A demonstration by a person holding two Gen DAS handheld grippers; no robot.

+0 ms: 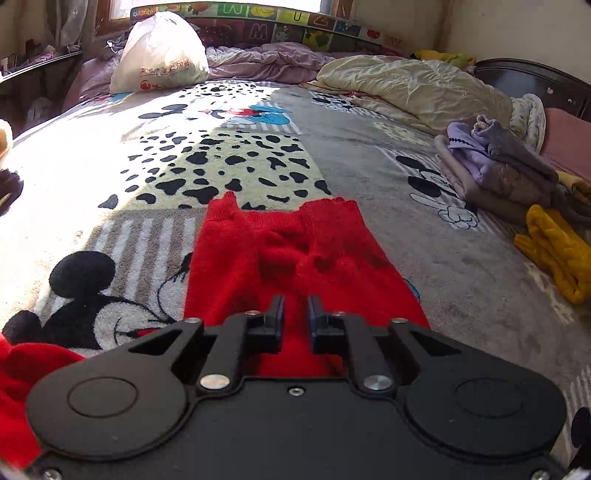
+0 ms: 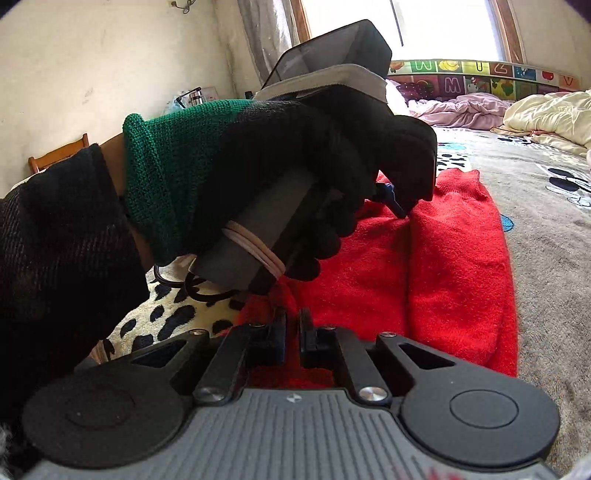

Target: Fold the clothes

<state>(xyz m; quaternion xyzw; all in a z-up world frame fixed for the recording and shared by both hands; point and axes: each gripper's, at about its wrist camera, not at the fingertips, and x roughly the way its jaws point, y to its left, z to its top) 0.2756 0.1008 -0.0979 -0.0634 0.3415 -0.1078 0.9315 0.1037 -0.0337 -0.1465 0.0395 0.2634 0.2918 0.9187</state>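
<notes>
Left gripper (image 1: pixel 296 306) and right gripper (image 2: pixel 292 320) both narrow over red sweater (image 1: pixel 291 258), cartoon blanket (image 1: pixel 369 147) ahead, window (image 2: pixel 424 26) beyond

One red garment (image 1: pixel 295 258), two grippers (image 1: pixel 295 308)

Readable lettering: single capitals on the alphabet play mat (image 1: pixel 258 22) standing along the far edge of the bed, "W", "M", "U" in the left wrist view; "W", "M", "U", "Z" on the same mat (image 2: pixel 480 79) in the right wrist view; red print on the white plastic bag (image 1: pixel 159 51) illegible.
</notes>
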